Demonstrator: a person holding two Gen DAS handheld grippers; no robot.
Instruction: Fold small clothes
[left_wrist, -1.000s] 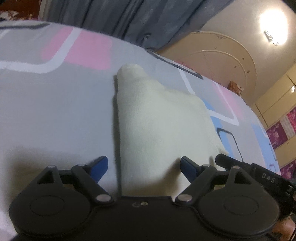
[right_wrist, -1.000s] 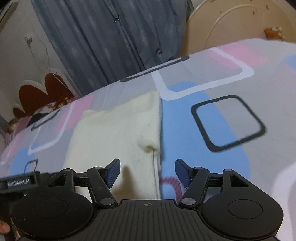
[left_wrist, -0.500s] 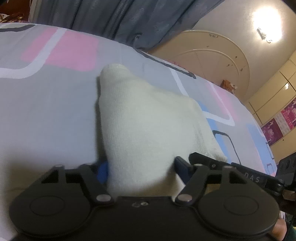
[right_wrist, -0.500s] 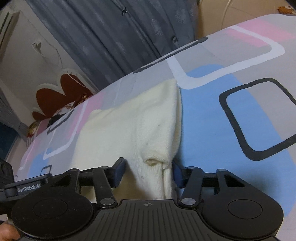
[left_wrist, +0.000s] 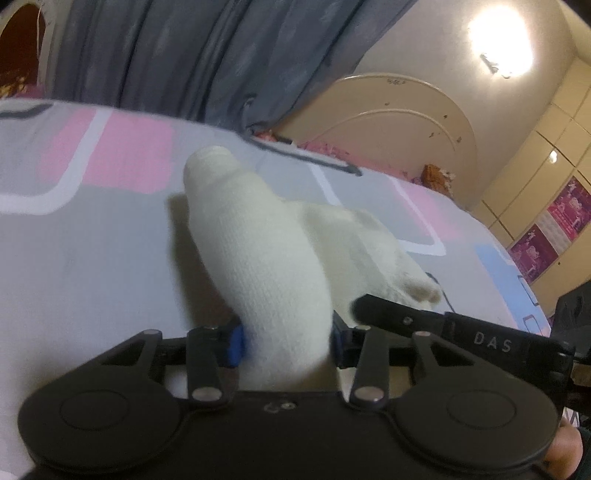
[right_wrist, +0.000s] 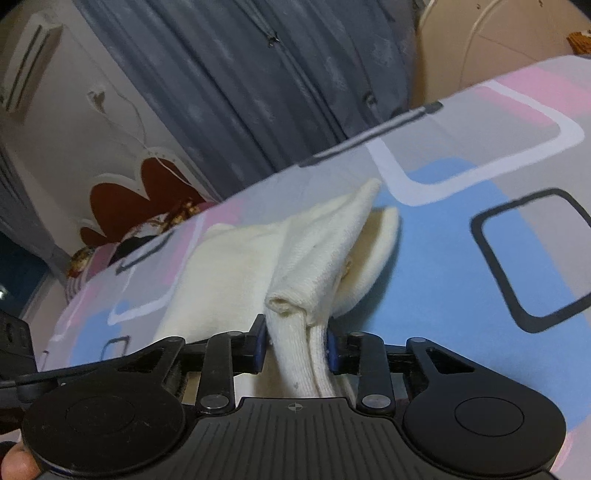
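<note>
We see a cream knit garment (left_wrist: 258, 254) lying on a bed w/ a grey sheet (left_wrist: 92, 266) printed in pink, blue and white rounded squares. The near edge of the garment is gathered up off the sheet at two spots; the far part lies flat on the bed.

Left tongs (left_wrist: 286, 341): jaws have just been closing and now pinch a bunched fold of the cream knit between the blue pads (left_wrist: 236, 341). The fabric fills the gap and rises as a rounded ridge away from the tongs toward the far end of the garment.

Right tongs (right_wrist: 295, 343): also just been closing, now clamped on a doubled strip of the same garment, blue pads pressed to both sides. A rolled hem or cuff sits just above the pads, and a flap of knit stands up behind it, lifted off the sheet.

In the left view the right tongs' black arm shows at the right, marked DAS, close beside the garment's right corner.

Bkgd: grey-blue curtain (right_wrist: 258, 81), a cream arched headboard (left_wrist: 399, 140), a wall lamp lit
</note>
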